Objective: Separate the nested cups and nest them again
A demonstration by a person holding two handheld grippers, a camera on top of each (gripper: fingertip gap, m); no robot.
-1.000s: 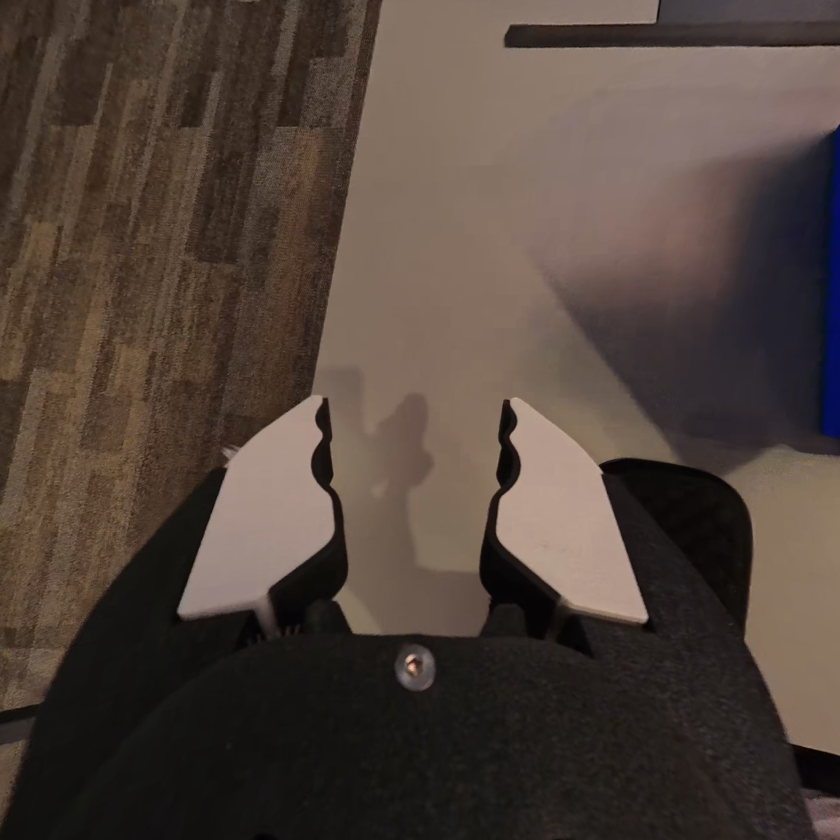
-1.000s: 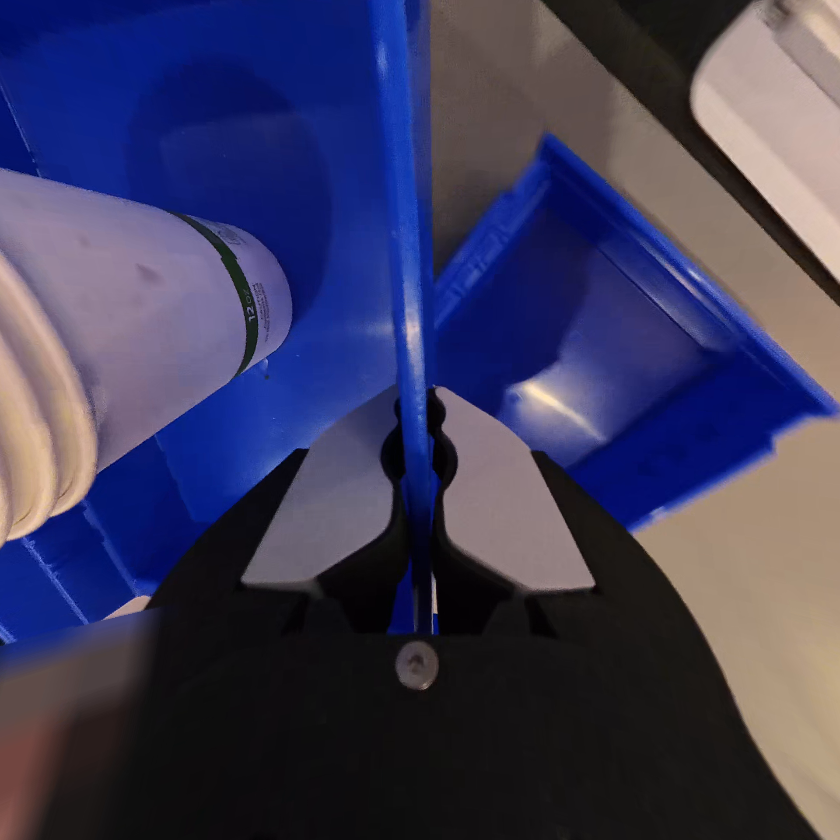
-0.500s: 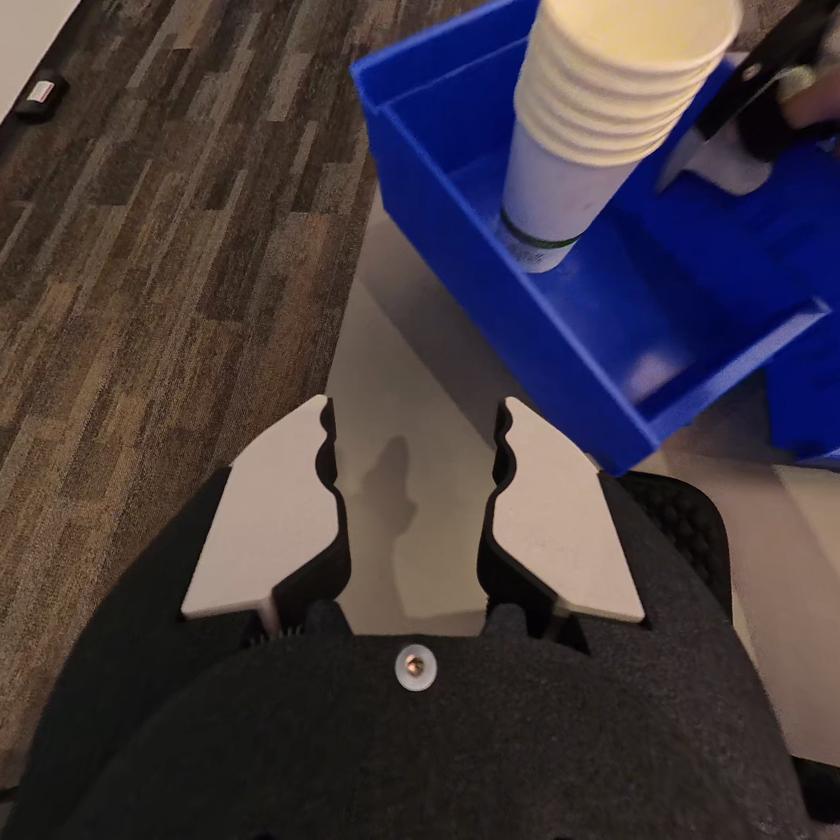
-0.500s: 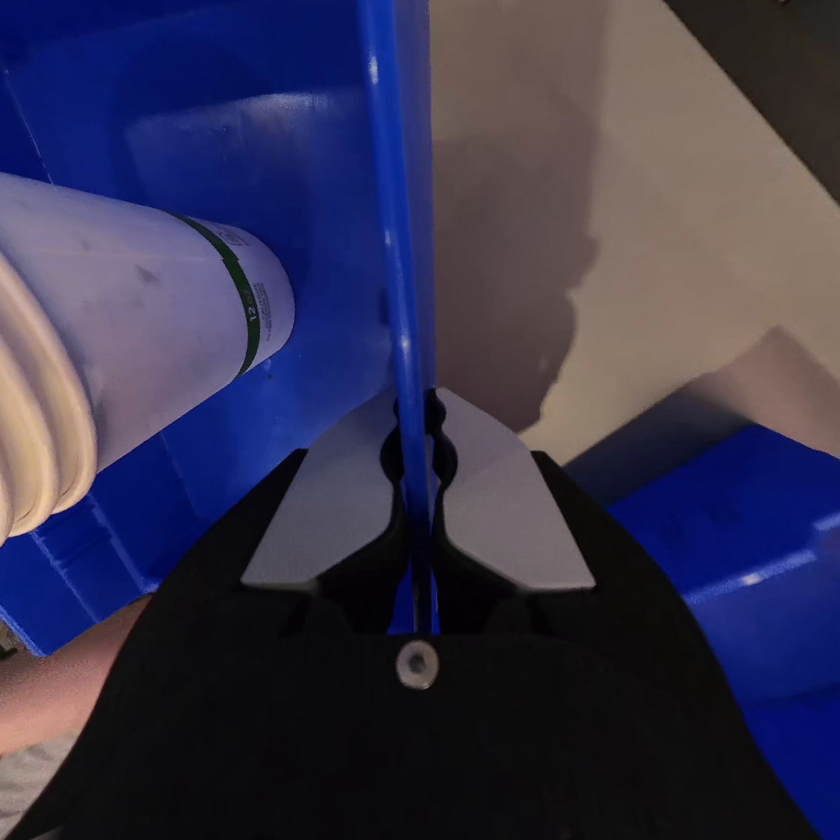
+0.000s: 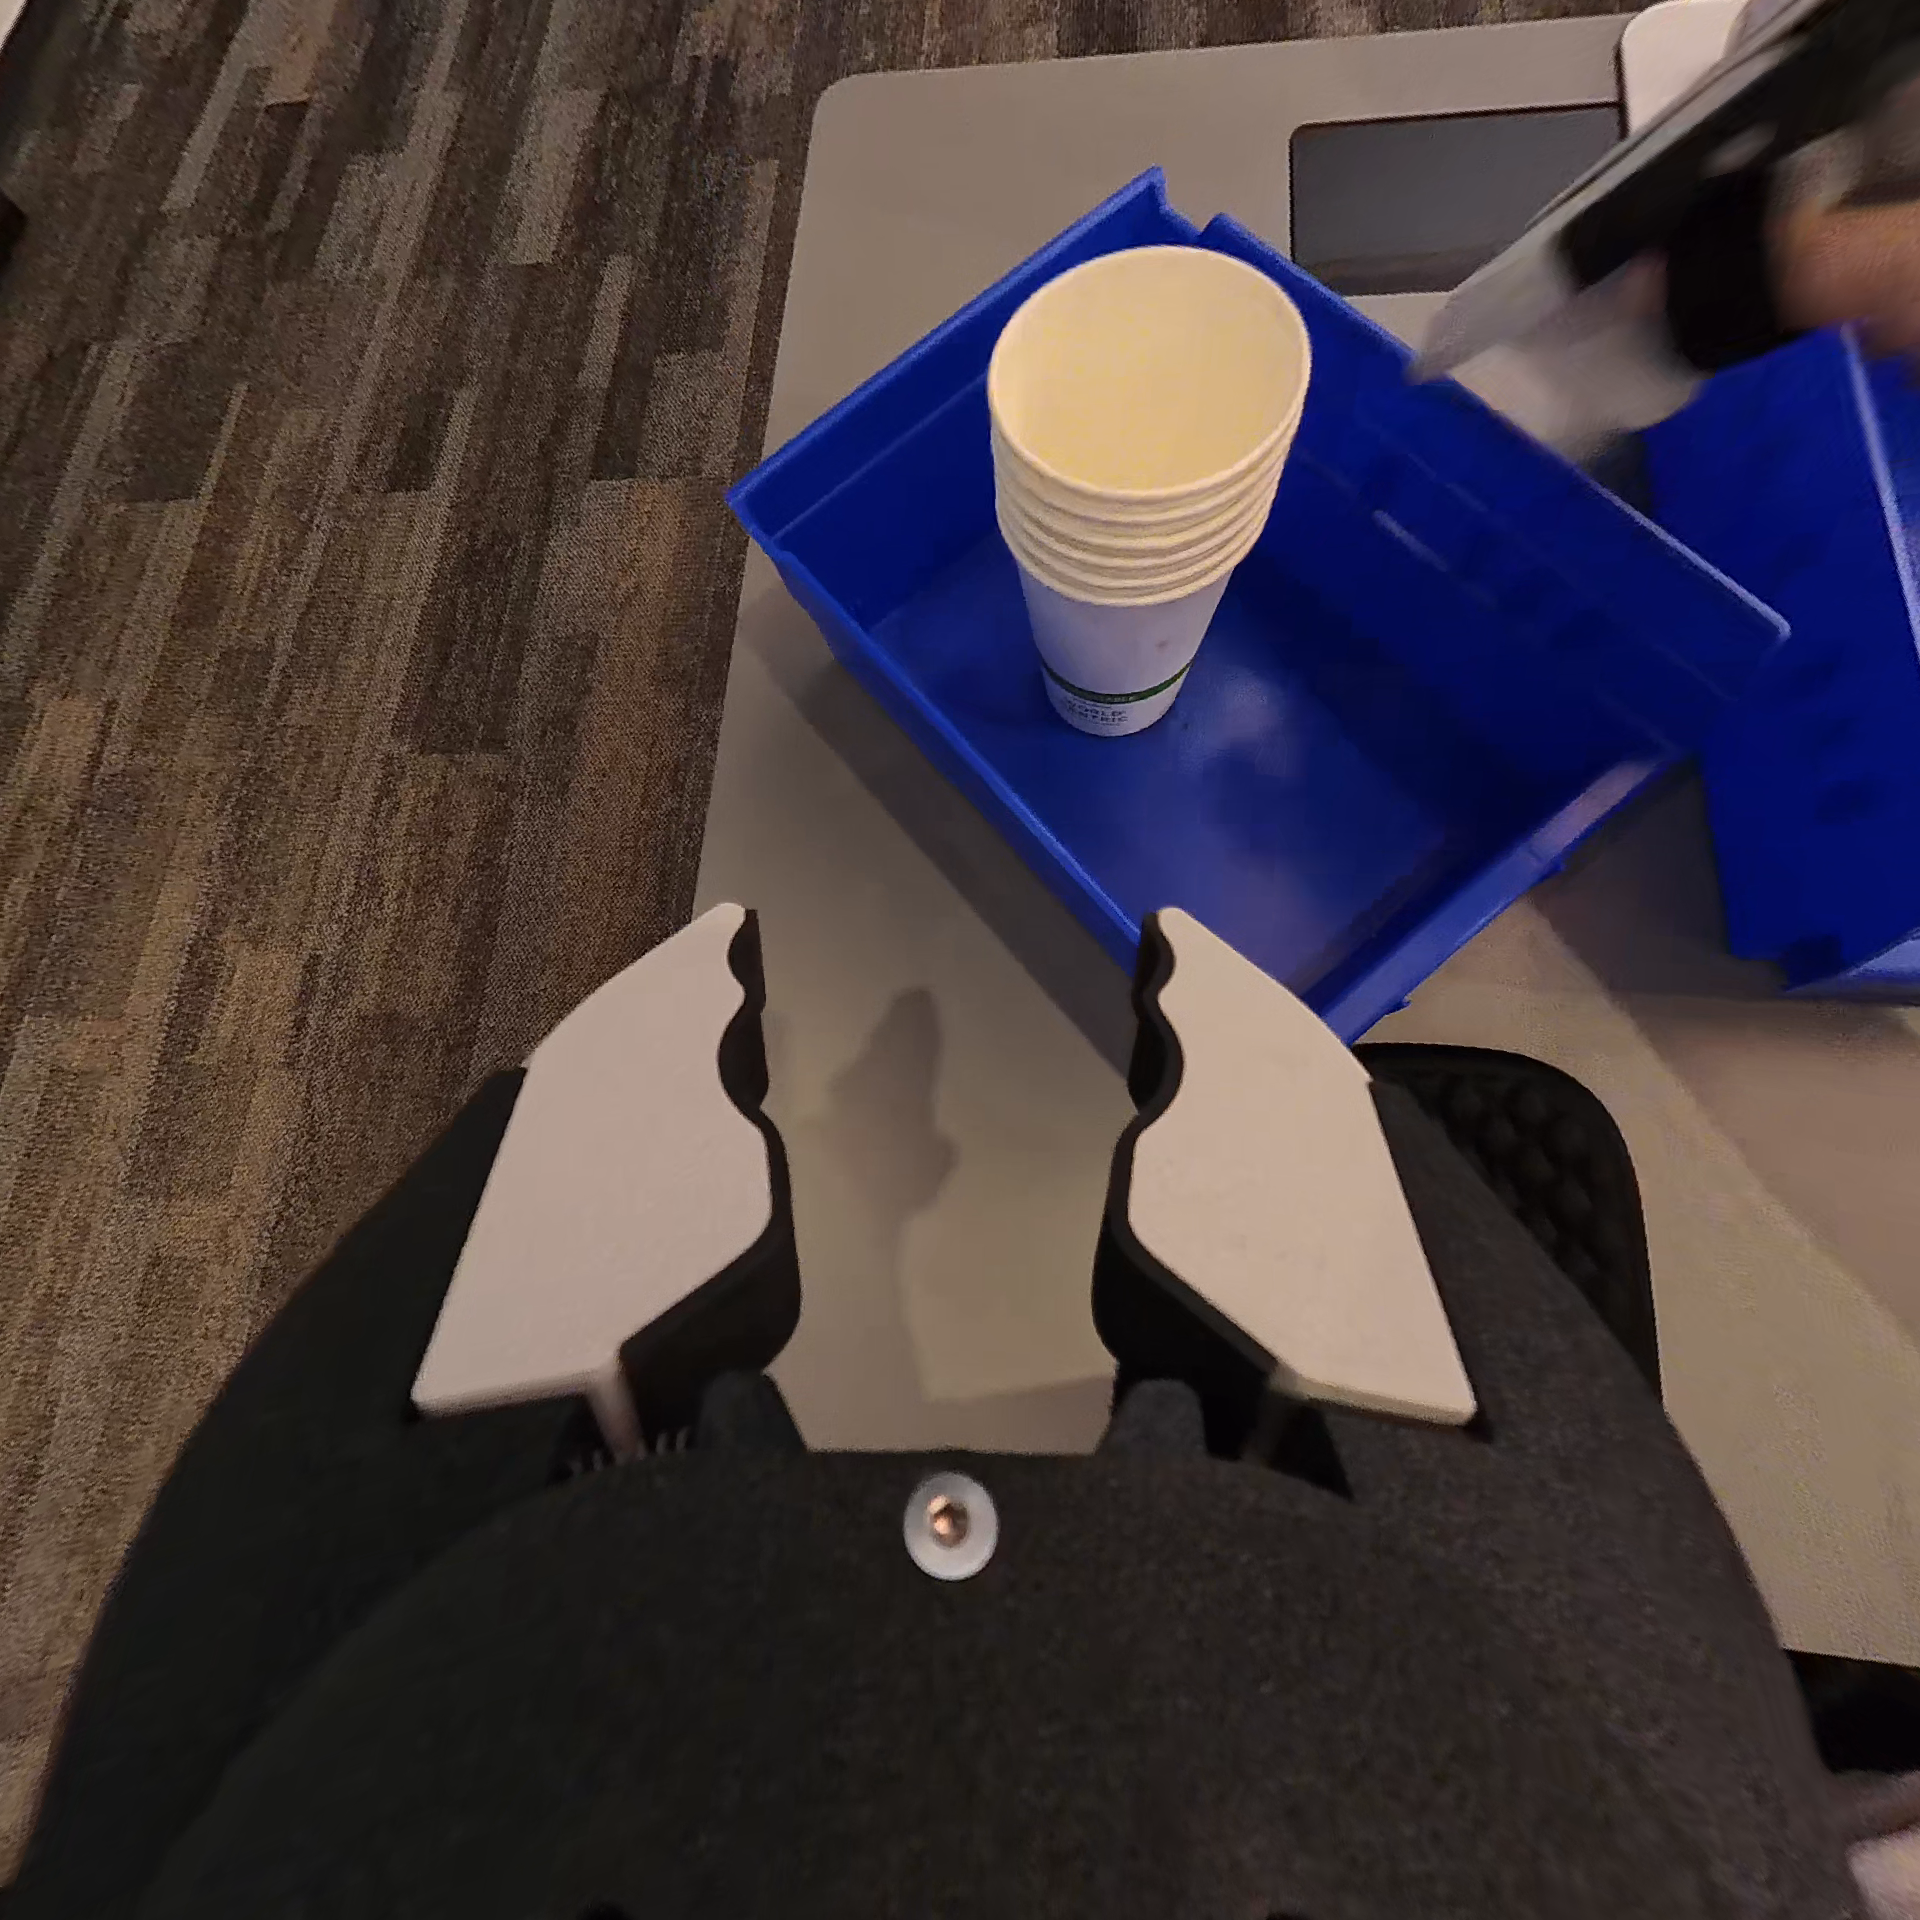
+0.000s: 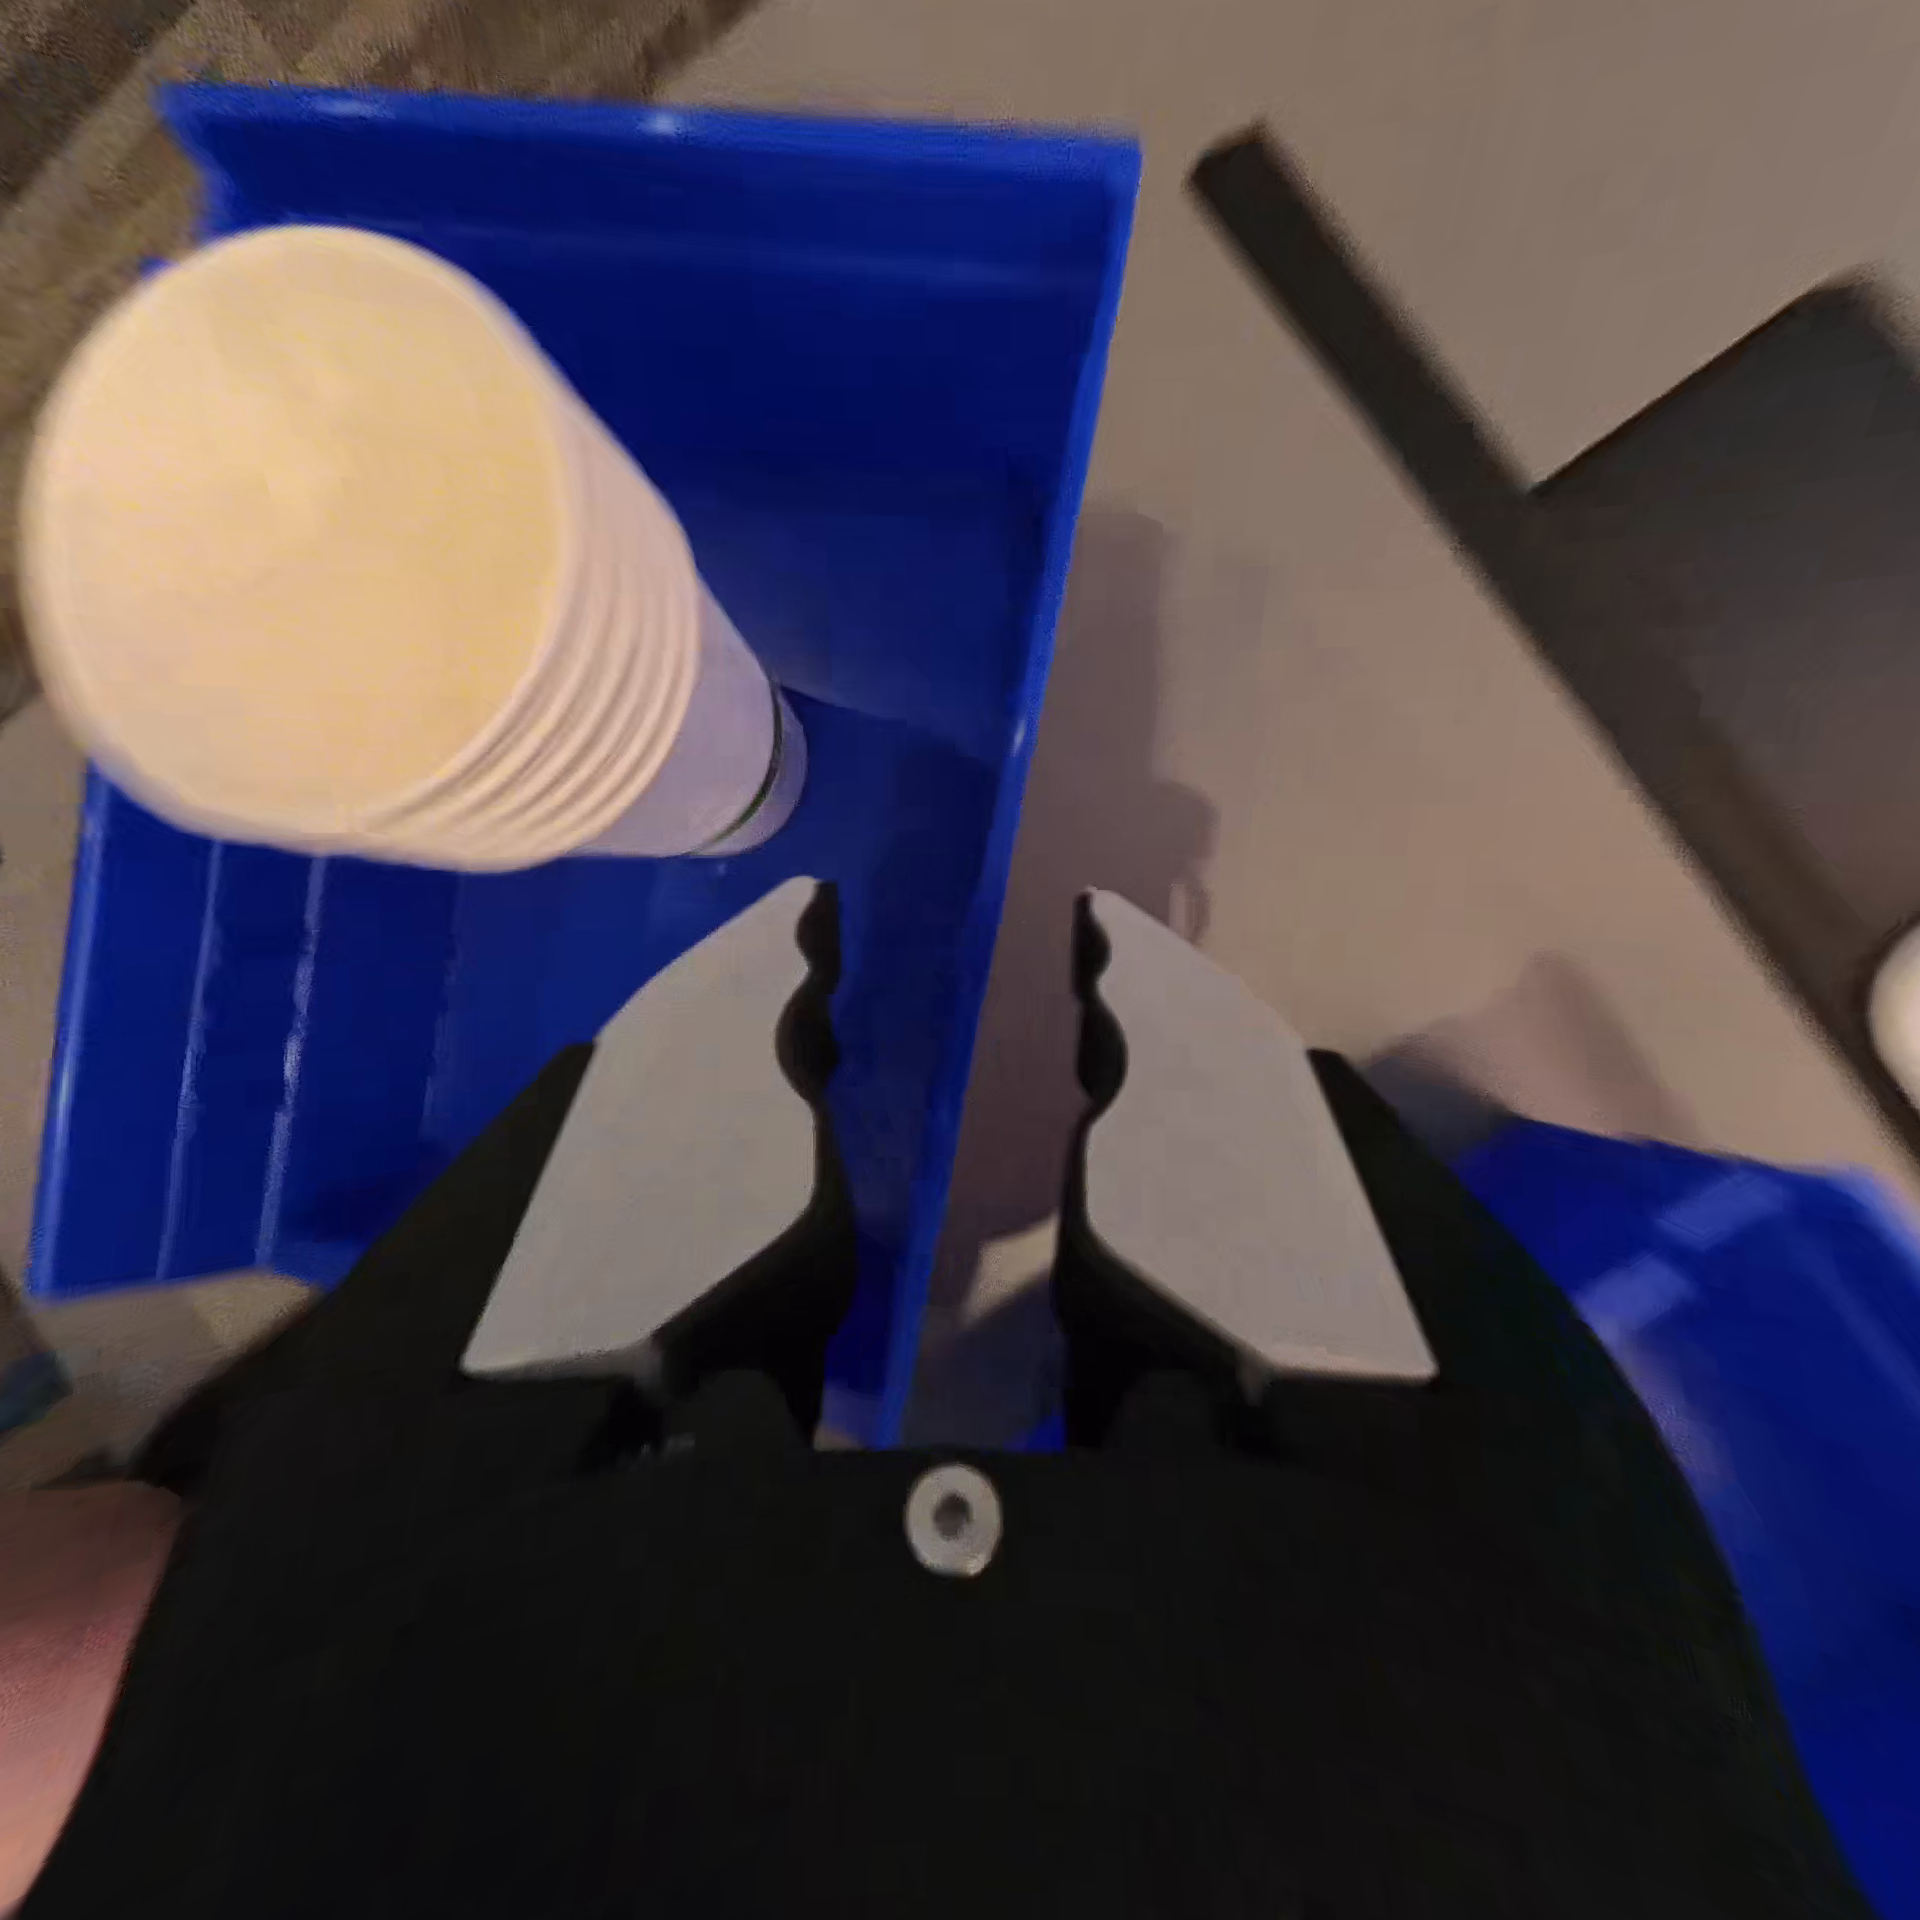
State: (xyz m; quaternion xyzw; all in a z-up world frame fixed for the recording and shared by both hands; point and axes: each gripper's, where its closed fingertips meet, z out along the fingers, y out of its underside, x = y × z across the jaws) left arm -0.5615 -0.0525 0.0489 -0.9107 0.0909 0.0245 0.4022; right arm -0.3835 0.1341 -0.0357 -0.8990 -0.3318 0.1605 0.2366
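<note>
An office, likely — patterned carpet tiles point(image 5: 312, 520), grey desk point(image 5: 935, 156).

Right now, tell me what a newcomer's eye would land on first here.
The tall stack of nested paper cups stands upright in a bright blue bin on the grey table. The right tongs are open astride the bin's side wall; the left tongs hang open and empty over the table's edge.
</note>
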